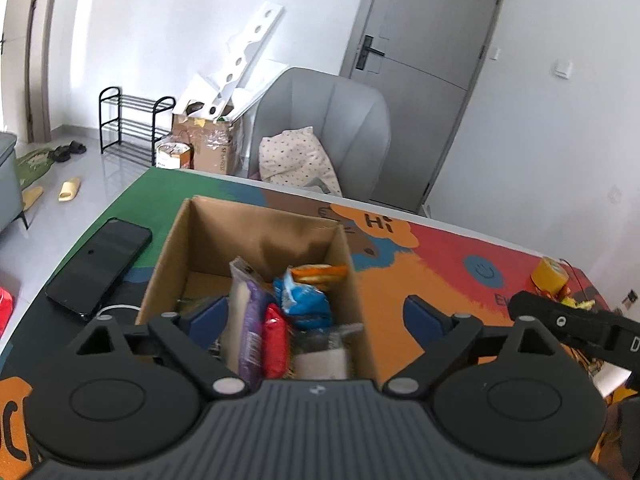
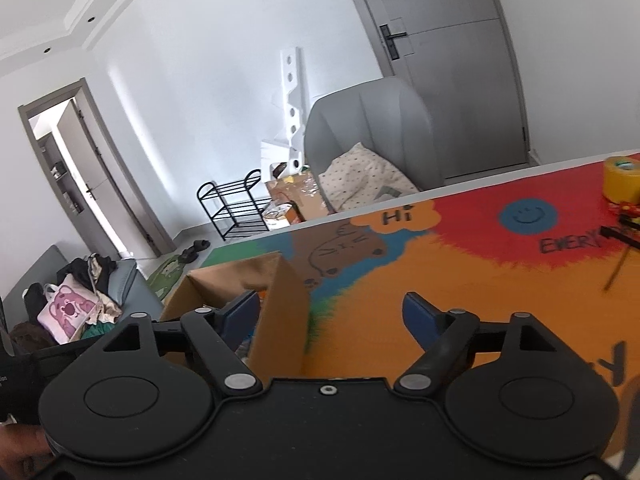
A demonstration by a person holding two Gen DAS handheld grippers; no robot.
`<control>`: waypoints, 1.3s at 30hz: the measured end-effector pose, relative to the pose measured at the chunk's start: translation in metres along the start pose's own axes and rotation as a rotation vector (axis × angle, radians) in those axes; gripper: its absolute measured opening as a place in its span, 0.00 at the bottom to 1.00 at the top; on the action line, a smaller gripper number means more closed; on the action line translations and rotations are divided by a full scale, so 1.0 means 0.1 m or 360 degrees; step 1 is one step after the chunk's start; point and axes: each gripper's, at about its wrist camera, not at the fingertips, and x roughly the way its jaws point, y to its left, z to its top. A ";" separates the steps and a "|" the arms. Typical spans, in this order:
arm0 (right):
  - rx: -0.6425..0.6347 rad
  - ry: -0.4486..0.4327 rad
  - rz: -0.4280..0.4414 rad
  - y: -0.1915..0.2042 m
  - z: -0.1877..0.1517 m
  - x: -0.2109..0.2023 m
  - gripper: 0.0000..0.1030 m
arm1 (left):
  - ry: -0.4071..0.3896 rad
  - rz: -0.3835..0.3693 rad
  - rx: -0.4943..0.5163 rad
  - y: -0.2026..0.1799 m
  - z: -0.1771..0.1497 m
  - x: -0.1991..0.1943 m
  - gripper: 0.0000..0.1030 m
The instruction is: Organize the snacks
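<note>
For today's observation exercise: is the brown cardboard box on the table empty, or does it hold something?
It holds something. The brown cardboard box is open-topped, with a purple packet, a red packet and a blue packet inside.

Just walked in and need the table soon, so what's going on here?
A person is sorting snacks with a handheld gripper in each hand. Several packets, including a red packet, a blue packet and a purple packet, already sit in the cardboard box on the colourful table mat. The left gripper and right gripper are both open and empty by the box.
</note>
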 end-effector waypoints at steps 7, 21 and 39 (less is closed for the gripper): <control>0.0007 -0.0044 -0.0050 -0.11 -0.07 -0.27 0.92 | -0.0011 -0.0007 0.0054 -0.14 -0.11 -0.16 1.00; -0.0039 -0.0117 -0.0088 0.02 -0.30 -0.77 0.98 | -0.0059 -0.0062 0.0130 -0.17 -0.31 -0.63 1.00; -0.0123 -0.0174 -0.0125 0.34 -0.47 -1.41 1.00 | -0.0085 -0.0058 0.0283 -0.05 -0.54 -1.40 1.00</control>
